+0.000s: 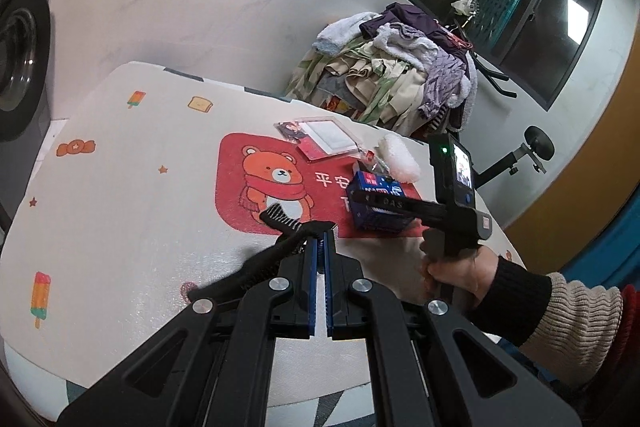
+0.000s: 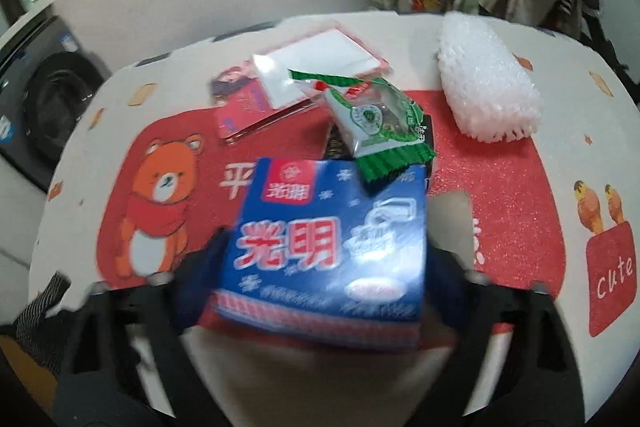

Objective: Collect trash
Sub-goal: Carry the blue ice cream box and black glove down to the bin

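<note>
The right gripper (image 2: pixel 324 267) straddles a blue milk carton (image 2: pixel 328 247) lying on the red bear mat (image 2: pixel 512 195), its jaws set wide on either side of the box; the blurred right-wrist view does not settle whether the pads press it. The left gripper (image 1: pixel 320 233), jaws closed, pinches a black strap (image 1: pixel 280 223) just above the table (image 1: pixel 120 227). Beyond the carton lie a green-and-white snack wrapper (image 2: pixel 376 127), a clear plastic case (image 2: pixel 320 63) and a white foam sleeve (image 2: pixel 486 75), with a heap of laundry (image 1: pixel 392 75) behind the table.
</note>
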A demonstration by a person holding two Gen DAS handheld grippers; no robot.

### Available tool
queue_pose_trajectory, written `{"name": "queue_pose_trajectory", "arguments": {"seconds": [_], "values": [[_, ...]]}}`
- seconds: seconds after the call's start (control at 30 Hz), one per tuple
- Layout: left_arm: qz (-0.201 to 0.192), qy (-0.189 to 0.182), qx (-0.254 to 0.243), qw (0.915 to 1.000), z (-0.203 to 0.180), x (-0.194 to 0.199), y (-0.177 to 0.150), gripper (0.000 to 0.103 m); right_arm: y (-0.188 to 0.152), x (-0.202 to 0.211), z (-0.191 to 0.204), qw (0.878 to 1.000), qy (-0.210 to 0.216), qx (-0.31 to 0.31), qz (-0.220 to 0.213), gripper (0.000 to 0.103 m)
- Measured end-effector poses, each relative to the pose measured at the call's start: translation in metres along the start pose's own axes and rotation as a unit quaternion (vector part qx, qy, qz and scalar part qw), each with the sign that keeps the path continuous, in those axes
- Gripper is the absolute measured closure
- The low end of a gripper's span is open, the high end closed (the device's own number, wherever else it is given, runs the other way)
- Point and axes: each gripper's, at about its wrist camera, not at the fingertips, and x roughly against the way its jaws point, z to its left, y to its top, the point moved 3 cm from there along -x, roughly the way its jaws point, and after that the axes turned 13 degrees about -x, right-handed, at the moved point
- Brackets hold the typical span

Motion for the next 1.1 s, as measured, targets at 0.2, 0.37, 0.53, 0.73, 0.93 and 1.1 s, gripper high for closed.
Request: {"name": "queue_pose_trajectory", "arguments": {"seconds": [0.2,0.37,0.53,0.73,0.93,1.1], "values": [[-0.011,-0.01,-0.004,0.9999,-0.015,0.014,0.004,0.1,-0.025,0.044,-0.008,0.999,0.046,0.015,0.001,0.021],[-0.017,-0.023,-0.017,0.9995,-0.039,0.029,0.005,0.1,-0.051,0.084,-0.026,0.998,0.064,-0.007,-0.007,0.021],[-0.021,-0.029,-0.037,0.9987,-0.068,0.048,0.001,0.099,-0.072,0.125,-0.044,0.998,0.063,-0.018,-0.024,0.021],[-0.02,-0.045,-0.053,0.9974,-0.102,0.073,-0.014,0.1,-0.095,0.173,-0.059,0.996,0.07,-0.023,-0.045,0.021],[-0.01,-0.058,-0.075,0.9954,-0.133,0.094,-0.039,0.1,-0.123,0.213,-0.058,0.995,0.081,-0.011,-0.063,0.021],[0.009,-0.071,-0.082,0.9941,-0.149,0.105,-0.066,0.099,-0.15,0.234,-0.059,0.994,0.086,-0.003,-0.069,0.021]]}}
